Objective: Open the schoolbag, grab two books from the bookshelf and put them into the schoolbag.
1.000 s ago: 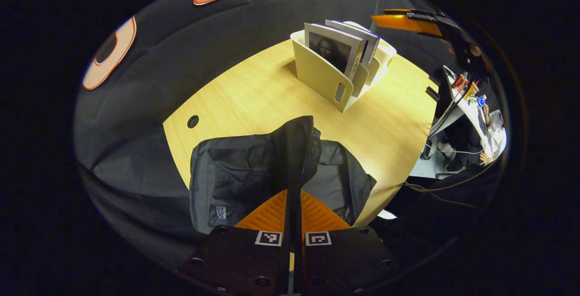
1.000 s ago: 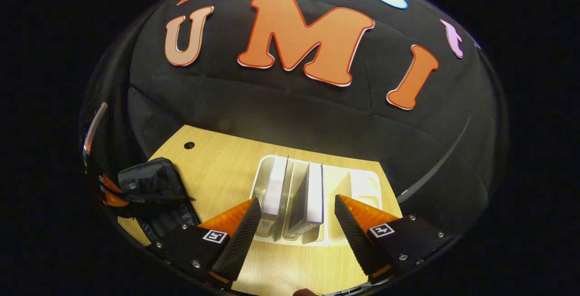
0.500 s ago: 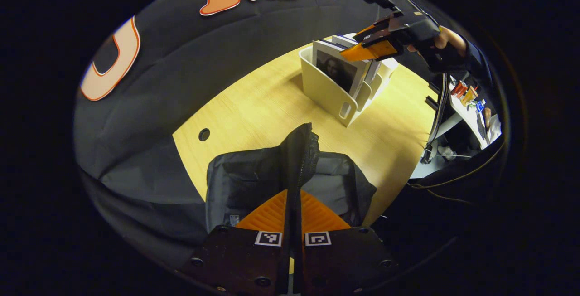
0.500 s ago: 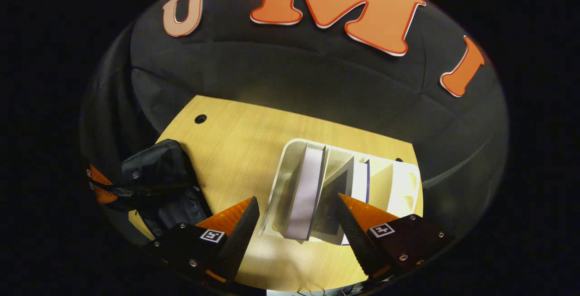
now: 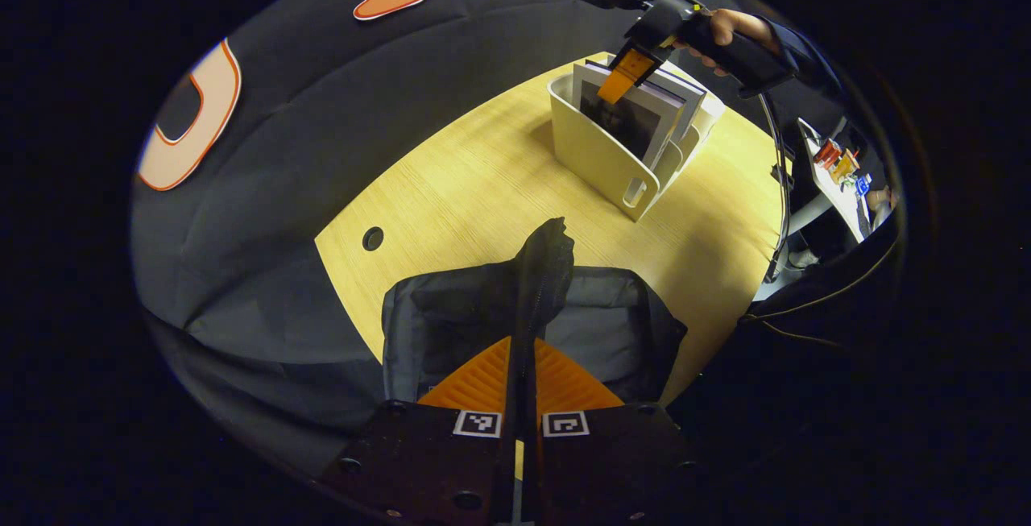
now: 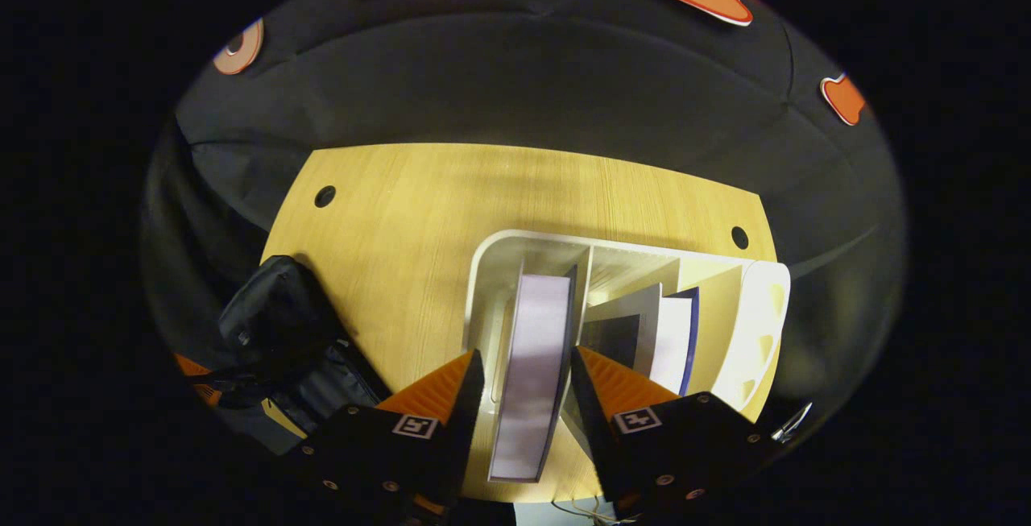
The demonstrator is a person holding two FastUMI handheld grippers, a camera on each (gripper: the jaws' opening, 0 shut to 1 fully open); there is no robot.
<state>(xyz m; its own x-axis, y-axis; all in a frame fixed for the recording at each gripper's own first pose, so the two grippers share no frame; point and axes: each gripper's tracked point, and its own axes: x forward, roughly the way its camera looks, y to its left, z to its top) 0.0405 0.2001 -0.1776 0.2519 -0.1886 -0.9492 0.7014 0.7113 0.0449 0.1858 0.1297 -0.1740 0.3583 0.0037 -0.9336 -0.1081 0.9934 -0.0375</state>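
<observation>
The black schoolbag (image 5: 451, 325) lies at the table's near edge. My left gripper (image 5: 522, 345) is shut on its raised zipper edge (image 5: 544, 268), holding it up. A cream bookshelf (image 5: 600, 159) stands farther back with two books in it. In the right gripper view I look down into the bookshelf (image 6: 491, 268). My right gripper (image 6: 527, 355) is open, its orange fingers (image 6: 439, 389) straddling the upright left book (image 6: 536, 333) closely. A second book (image 6: 668, 333) leans in the middle compartment. The schoolbag (image 6: 278, 329) sits at the left. The right gripper (image 5: 624, 75) shows above the bookshelf, held by a hand (image 5: 725, 26).
The wooden table (image 6: 419, 204) has cable holes at its back corners (image 6: 325, 196) (image 6: 739, 237). The shelf's right compartment (image 6: 761, 325) holds no book. Black cloth walls surround the table. A cable (image 5: 780, 188) hangs off the right edge, beside a cluttered desk (image 5: 838, 167).
My right gripper has dropped over the bookshelf and its fingers have narrowed around the left book. The left gripper still holds the bag's zipper edge and has barely shifted.
</observation>
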